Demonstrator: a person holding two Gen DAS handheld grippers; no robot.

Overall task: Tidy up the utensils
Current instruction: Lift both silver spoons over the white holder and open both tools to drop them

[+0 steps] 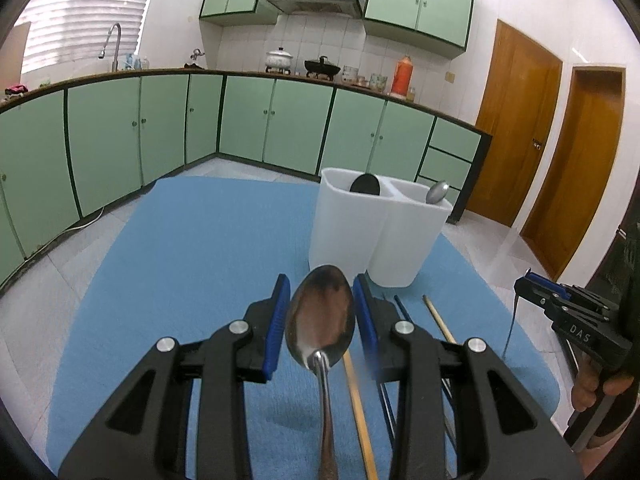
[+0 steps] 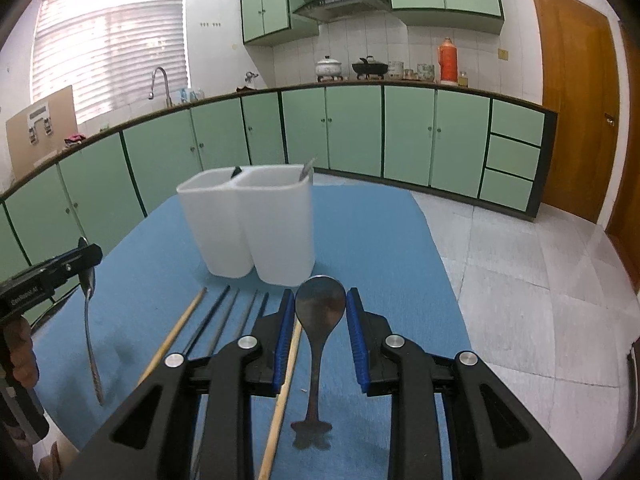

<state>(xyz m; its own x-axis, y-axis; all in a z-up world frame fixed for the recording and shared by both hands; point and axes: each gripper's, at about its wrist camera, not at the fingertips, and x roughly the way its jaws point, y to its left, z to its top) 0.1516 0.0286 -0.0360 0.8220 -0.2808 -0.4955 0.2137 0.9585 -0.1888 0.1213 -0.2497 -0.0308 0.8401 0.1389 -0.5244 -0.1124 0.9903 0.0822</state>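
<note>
My left gripper [image 1: 321,312] is shut on a shiny metal spoon [image 1: 321,316], gripping its bowl and holding it above the blue mat [image 1: 192,264]; it also shows in the right wrist view [image 2: 89,304]. My right gripper [image 2: 321,322] is shut on a dark spoon [image 2: 320,308] by its bowl, handle hanging down. A white two-compartment holder [image 1: 372,232] stands just beyond, with a black utensil [image 1: 365,185] in the left compartment and a metal spoon [image 1: 437,193] in the right. It also shows in the right wrist view [image 2: 248,224].
Wooden and dark chopsticks [image 2: 208,320] lie on the mat in front of the holder; they also show in the left wrist view [image 1: 438,320]. Green kitchen cabinets [image 1: 240,120] and tiled floor [image 2: 520,280] surround the table. Wooden doors [image 1: 520,120] stand at right.
</note>
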